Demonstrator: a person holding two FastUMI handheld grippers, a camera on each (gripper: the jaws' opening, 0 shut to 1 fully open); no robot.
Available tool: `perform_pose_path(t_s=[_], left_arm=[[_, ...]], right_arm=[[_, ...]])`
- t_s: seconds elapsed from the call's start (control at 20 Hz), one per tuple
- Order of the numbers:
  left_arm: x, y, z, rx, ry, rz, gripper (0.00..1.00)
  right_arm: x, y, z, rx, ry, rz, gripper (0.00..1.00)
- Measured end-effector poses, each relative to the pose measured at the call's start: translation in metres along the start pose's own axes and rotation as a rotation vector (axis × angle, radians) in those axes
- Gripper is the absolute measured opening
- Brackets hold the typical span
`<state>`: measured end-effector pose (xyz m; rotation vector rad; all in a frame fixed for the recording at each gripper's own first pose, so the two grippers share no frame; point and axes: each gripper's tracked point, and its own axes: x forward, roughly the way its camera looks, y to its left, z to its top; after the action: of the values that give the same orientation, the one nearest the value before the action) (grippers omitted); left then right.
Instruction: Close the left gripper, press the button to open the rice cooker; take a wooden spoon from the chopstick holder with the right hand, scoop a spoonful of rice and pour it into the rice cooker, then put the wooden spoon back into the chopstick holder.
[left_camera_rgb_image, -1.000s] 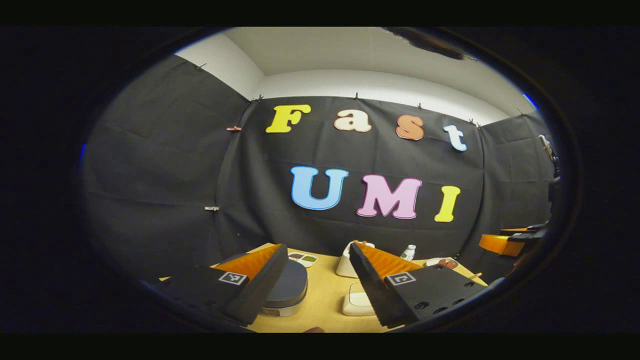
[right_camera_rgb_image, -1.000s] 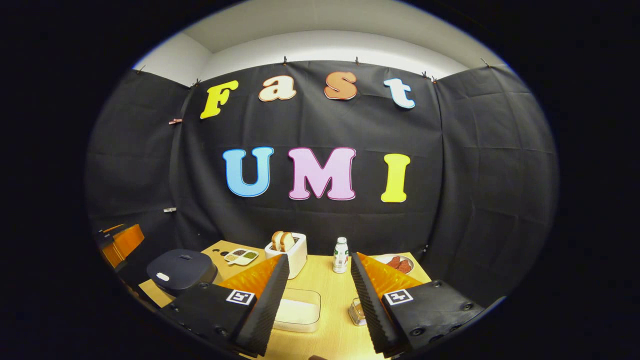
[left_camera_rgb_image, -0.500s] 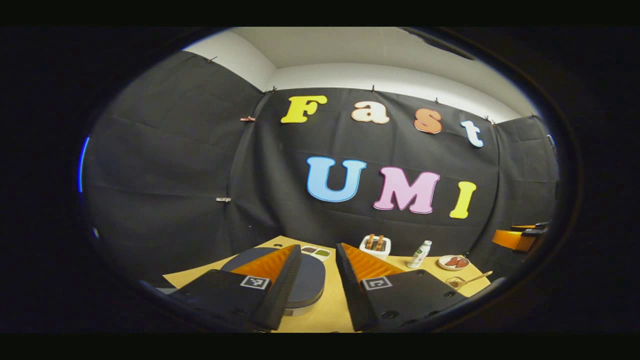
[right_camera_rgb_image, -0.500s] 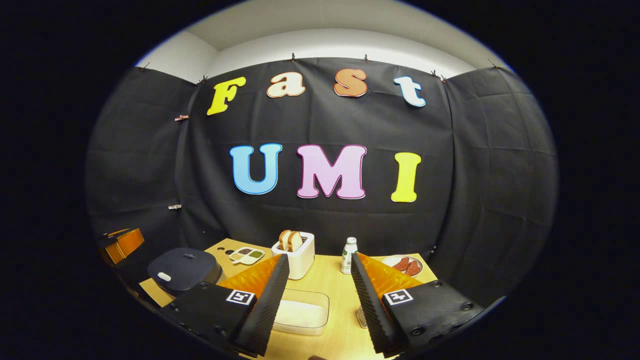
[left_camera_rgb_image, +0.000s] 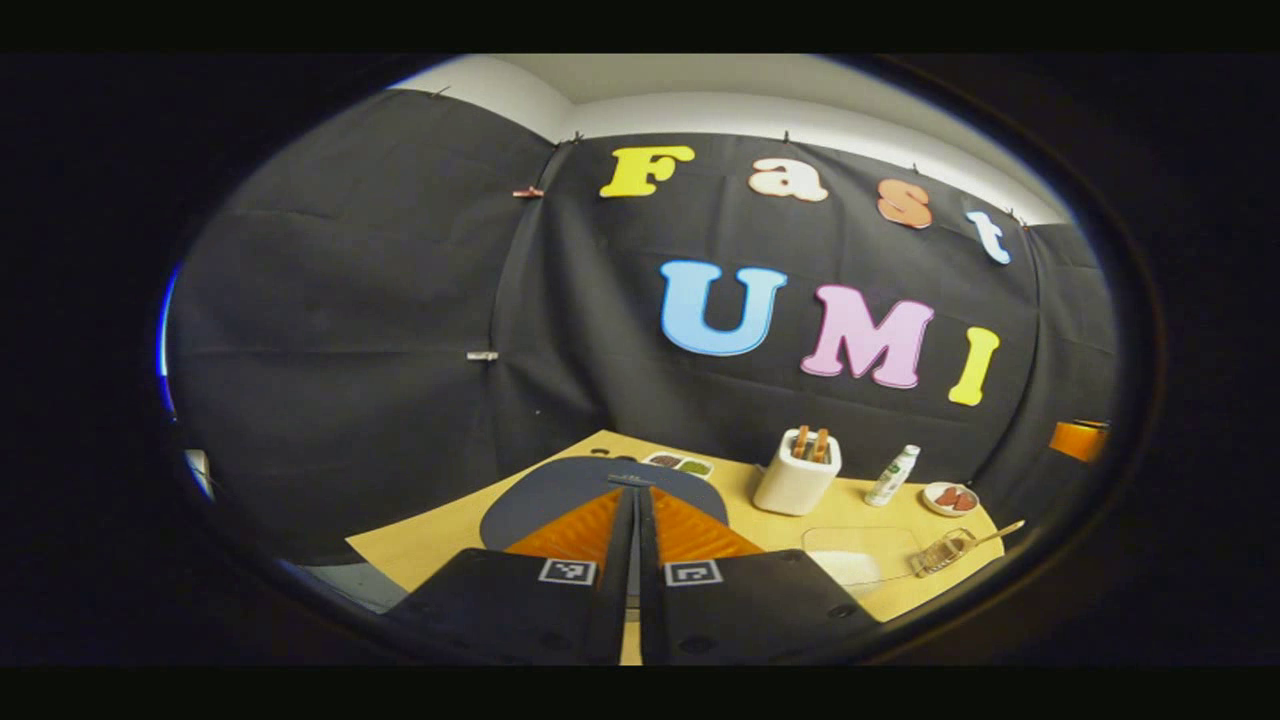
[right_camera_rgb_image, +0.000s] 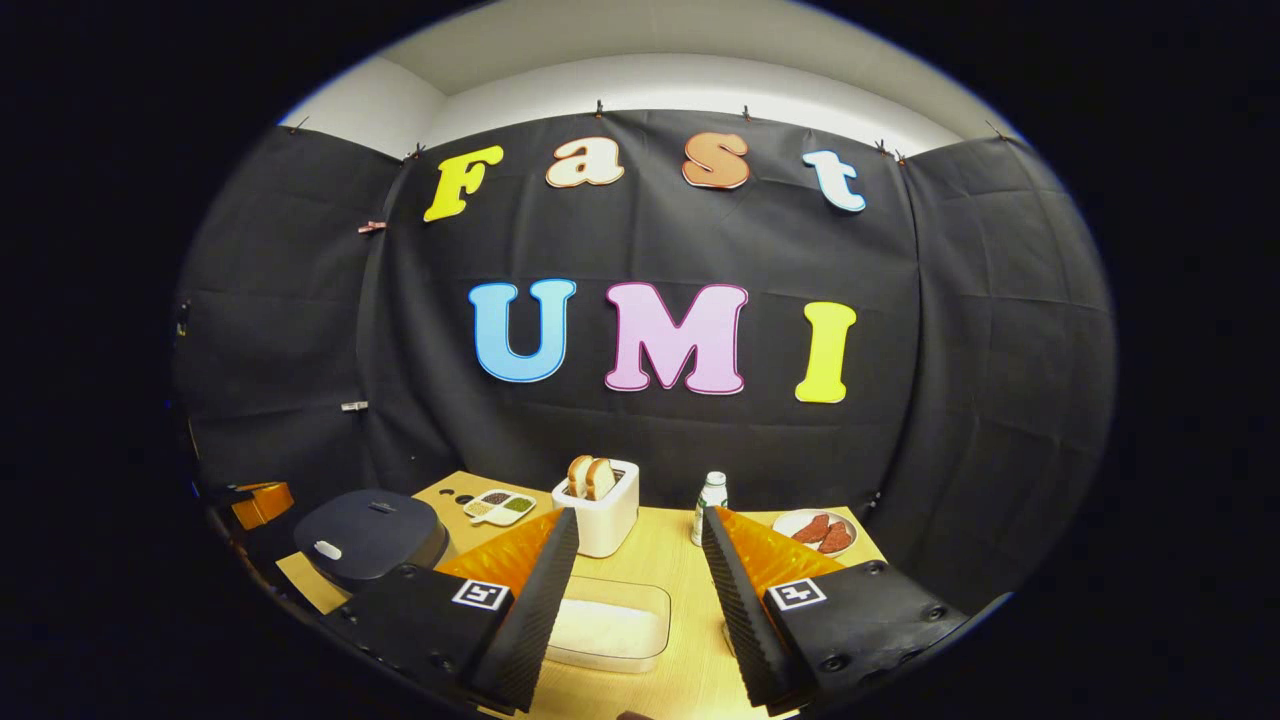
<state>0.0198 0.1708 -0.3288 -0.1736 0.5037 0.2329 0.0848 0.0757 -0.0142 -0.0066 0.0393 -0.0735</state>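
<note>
The dark blue rice cooker (left_camera_rgb_image: 545, 492) sits lid down just beyond my left gripper (left_camera_rgb_image: 637, 492), whose fingers are pressed together with nothing between them. In the right gripper view the rice cooker (right_camera_rgb_image: 365, 532) stands at the table's left, with a pale button (right_camera_rgb_image: 327, 550) on its front. The clear box of rice (right_camera_rgb_image: 610, 635) lies below my right gripper (right_camera_rgb_image: 640, 555), which hangs open above the table. The glass chopstick holder (left_camera_rgb_image: 940, 552) with the wooden spoon (left_camera_rgb_image: 998, 531) leaning out stands right of the rice box (left_camera_rgb_image: 860, 555).
On the wooden table (right_camera_rgb_image: 680, 570) stand a white toaster (right_camera_rgb_image: 600, 505) with bread, a small bottle (right_camera_rgb_image: 711, 503), a plate of red food (right_camera_rgb_image: 815, 530) and a divided dish (right_camera_rgb_image: 495, 507). Black cloth walls close in the back and sides.
My left gripper has gone from open to shut, turned left and tipped down toward the rice cooker. The right gripper stayed open and barely drifted.
</note>
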Motion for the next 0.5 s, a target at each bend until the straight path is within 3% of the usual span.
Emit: perform_pose_path(t_s=[0.05, 0.1, 0.3, 0.5], left_arm=[[0.006, 0.001, -0.007, 0.005, 0.020, -0.007, 0.02], [0.012, 0.003, -0.014, 0.016, 0.045, -0.011, 0.08], [0.033, 0.013, -0.043, 0.001, 0.140, -0.006, 0.04], [0.042, 0.018, -0.067, 0.001, 0.211, 0.000, 0.08]], right_arm=[[0.001, 0.001, -0.002, -0.001, 0.004, 0.000, 0.78], [0.002, 0.002, -0.002, -0.002, 0.008, 0.001, 0.78], [0.005, 0.004, -0.008, -0.005, 0.019, 0.000, 0.78], [0.010, 0.002, -0.011, -0.004, 0.030, -0.005, 0.78]])
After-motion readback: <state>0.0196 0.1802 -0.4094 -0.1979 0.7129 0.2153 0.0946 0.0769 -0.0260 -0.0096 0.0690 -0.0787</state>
